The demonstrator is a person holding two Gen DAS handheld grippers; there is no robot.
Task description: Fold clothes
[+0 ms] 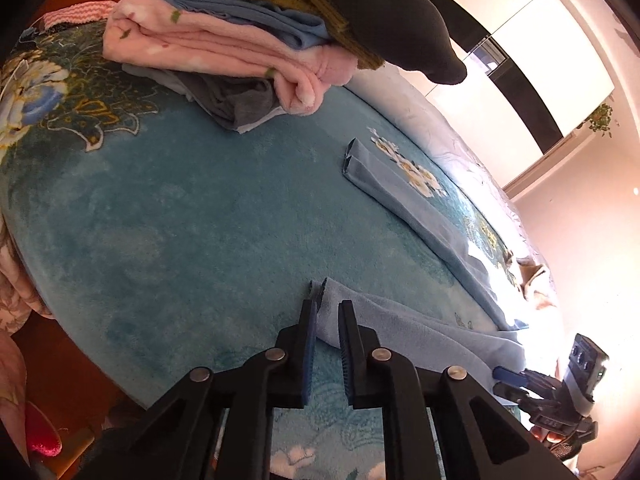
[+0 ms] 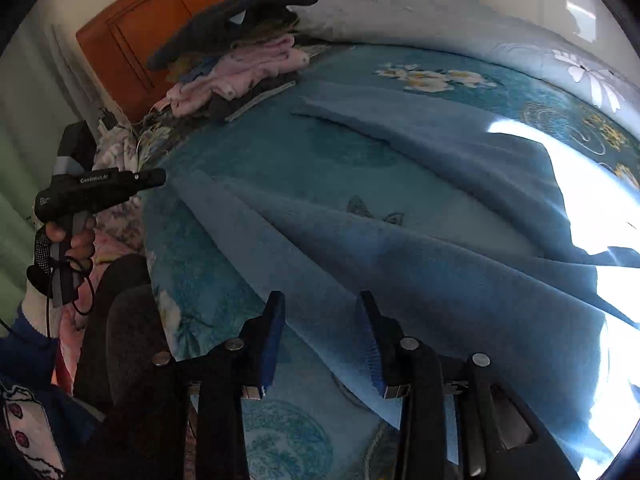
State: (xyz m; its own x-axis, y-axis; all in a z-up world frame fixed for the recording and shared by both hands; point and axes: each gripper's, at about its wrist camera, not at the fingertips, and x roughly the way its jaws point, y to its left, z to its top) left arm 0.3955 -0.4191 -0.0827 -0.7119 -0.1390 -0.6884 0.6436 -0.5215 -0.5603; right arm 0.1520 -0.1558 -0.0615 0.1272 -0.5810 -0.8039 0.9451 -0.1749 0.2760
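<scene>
Garment (image 2: 400,248) between open right gripper (image 2: 322,308)

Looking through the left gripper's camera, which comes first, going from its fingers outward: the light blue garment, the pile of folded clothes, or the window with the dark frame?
1. Light blue garment: its corner lies right at the left gripper tips.
2. Pile of folded clothes: across the teal blanket, upper left.
3. Window with the dark frame: beyond the bed, upper right.
</scene>
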